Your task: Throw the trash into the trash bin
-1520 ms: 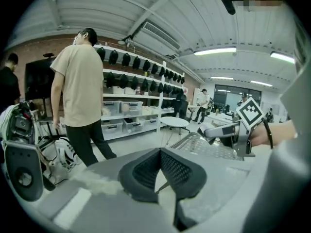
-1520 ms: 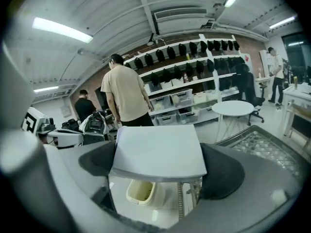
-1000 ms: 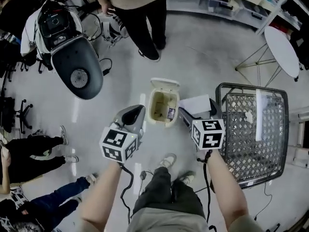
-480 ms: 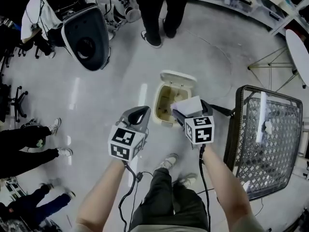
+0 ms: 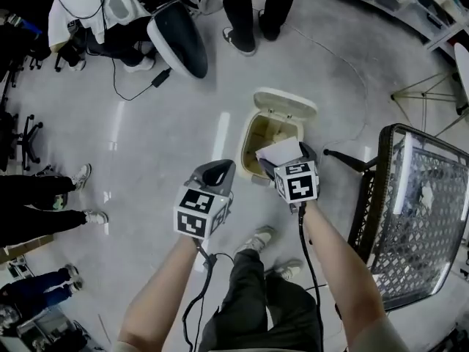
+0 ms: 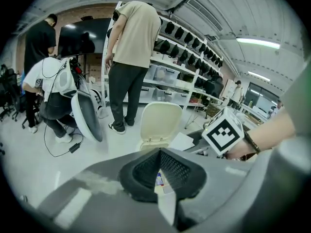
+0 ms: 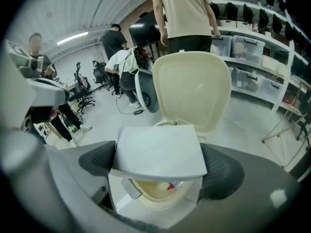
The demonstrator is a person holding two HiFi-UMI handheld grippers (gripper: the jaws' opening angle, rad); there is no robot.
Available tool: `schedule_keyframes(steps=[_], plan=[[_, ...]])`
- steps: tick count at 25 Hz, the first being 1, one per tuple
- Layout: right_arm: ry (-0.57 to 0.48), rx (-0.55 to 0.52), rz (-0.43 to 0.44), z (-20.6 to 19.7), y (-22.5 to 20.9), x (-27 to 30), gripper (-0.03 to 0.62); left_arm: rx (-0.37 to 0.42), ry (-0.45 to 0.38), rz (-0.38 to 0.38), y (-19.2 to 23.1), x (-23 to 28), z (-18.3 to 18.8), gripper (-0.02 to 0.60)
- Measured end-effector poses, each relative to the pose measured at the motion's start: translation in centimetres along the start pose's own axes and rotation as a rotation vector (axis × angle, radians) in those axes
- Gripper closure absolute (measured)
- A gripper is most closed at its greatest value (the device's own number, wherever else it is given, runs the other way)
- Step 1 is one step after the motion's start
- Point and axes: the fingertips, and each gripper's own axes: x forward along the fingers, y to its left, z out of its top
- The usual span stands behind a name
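Note:
A cream trash bin stands on the floor with its lid flipped up; some rubbish lies inside. My right gripper is shut on a flat white piece of trash, holding it level over the bin's near rim. In the right gripper view the white piece spans both pads, with the bin's opening below and the lid behind. My left gripper hangs left of the bin, shut and empty. Its closed jaws point at the bin's lid.
A metal mesh chair stands close on the right. A person's legs and a dark oval shell with a cable are beyond the bin. Seated people's legs line the left edge. My own feet are just below the grippers.
Both grippers have sunk toward the floor. The right one has carried the white piece from beside the bin to over its opening. The left stayed shut beside the bin.

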Motion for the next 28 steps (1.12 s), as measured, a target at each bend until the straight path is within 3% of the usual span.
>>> schedule_keyframes(steps=[7, 14, 19, 25, 28], plan=[[0.002, -0.008, 0.047, -0.2, -0.3, 0.2, 0.042, -0.005, 0.01, 0.0, -0.3, -0.3, -0.6, 0.58], [-0.027, 0.014, 0.039, 1.0, -1.0, -3.0, 0.035, 0.023, -0.005, -0.009, -1.8, -1.4, 1.4, 0.58], [-0.14, 0.102, 0.017, 5.1, -2.2, -9.8, 0.117, 0.077, -0.022, -0.028, -3.8, -2.8, 5.2, 0.58], [-0.249, 0.069, -0.026, 9.6, -2.8, -21.0, 0.205, 0.132, -0.052, -0.065, -8.4, -6.3, 10.8, 0.58], [-0.326, 0.072, -0.066, 11.7, -3.6, -27.0, 0.234, 0.227, -0.093, -0.12, -12.0, -7.9, 14.9, 0.58]])
